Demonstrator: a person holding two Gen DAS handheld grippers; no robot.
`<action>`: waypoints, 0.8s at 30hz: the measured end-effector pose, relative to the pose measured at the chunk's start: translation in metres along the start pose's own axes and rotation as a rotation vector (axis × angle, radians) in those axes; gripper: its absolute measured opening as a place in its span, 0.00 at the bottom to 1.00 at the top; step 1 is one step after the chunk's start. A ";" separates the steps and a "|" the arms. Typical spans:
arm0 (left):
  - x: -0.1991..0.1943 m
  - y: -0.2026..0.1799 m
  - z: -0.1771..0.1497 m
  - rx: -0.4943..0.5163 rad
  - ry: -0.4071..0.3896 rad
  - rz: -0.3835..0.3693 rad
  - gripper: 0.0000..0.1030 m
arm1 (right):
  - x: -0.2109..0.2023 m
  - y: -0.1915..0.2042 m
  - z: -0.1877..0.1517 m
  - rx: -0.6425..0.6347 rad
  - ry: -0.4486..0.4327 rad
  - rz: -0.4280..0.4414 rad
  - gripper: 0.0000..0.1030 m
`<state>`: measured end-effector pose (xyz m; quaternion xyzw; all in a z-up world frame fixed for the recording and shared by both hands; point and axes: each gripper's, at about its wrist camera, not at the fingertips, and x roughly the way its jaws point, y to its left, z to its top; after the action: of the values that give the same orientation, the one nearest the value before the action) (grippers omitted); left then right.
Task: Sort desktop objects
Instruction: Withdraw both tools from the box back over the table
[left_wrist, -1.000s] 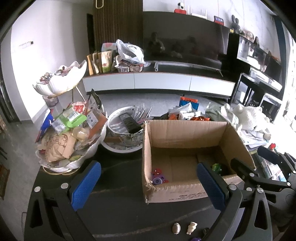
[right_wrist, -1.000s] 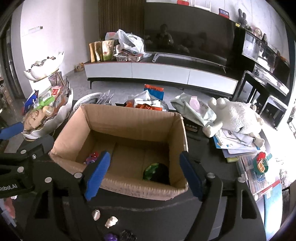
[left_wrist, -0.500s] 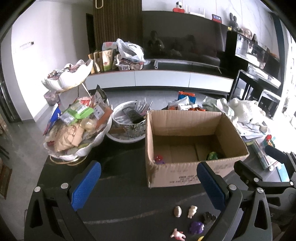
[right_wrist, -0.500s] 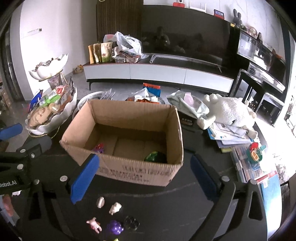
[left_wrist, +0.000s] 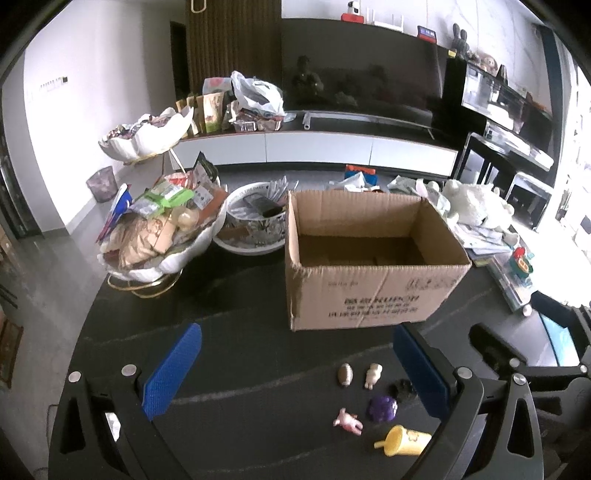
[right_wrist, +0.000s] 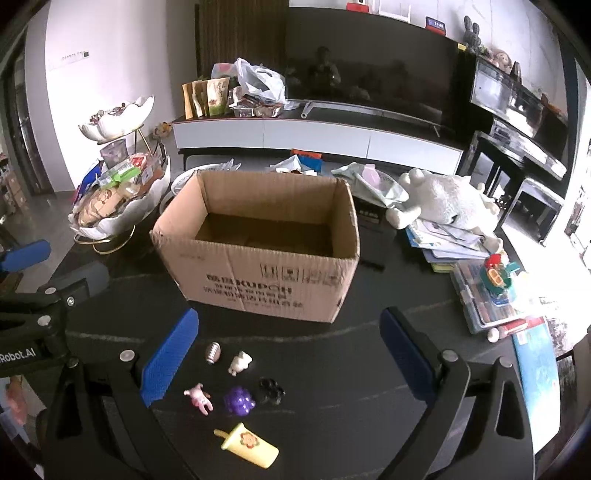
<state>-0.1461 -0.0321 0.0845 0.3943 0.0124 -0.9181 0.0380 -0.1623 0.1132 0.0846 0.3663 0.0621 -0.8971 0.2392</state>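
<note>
An open cardboard box (left_wrist: 369, 299) (right_wrist: 266, 284) stands on the dark table. In front of it lie small toys: a brown football (right_wrist: 212, 352), a white figure (right_wrist: 240, 362), a pink figure (right_wrist: 199, 398), a purple lump (right_wrist: 239, 400), a black lump (right_wrist: 271, 391) and a yellow ice-lolly toy (right_wrist: 251, 445). My right gripper (right_wrist: 284, 354) hangs open above and around the toys, holding nothing. My left gripper (left_wrist: 299, 363) is open too, with the same toys (left_wrist: 382, 408) near its right finger.
A white shell-shaped stand (left_wrist: 162, 236) piled with snacks and a patterned bowl (left_wrist: 251, 236) sit left of the box. A white plush animal (right_wrist: 443, 199), papers and a plastic case (right_wrist: 484, 295) lie on the right. Bare dark tabletop (left_wrist: 240, 354) spreads before the box.
Both grippers have drawn back from the box, so its inside has dropped out of sight and more toys show in front. The right jaws have spread wider.
</note>
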 end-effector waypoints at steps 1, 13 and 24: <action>-0.002 0.000 -0.003 0.001 -0.001 -0.002 0.99 | -0.003 0.000 -0.002 -0.002 -0.002 -0.005 0.95; -0.020 -0.003 -0.044 0.000 0.021 0.014 0.99 | -0.015 0.007 -0.039 -0.020 0.049 0.014 0.95; -0.020 -0.007 -0.077 0.008 0.075 0.003 0.99 | -0.011 0.013 -0.079 -0.019 0.114 0.030 0.93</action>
<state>-0.0773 -0.0195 0.0456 0.4289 0.0095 -0.9026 0.0374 -0.0995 0.1292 0.0359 0.4156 0.0788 -0.8704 0.2519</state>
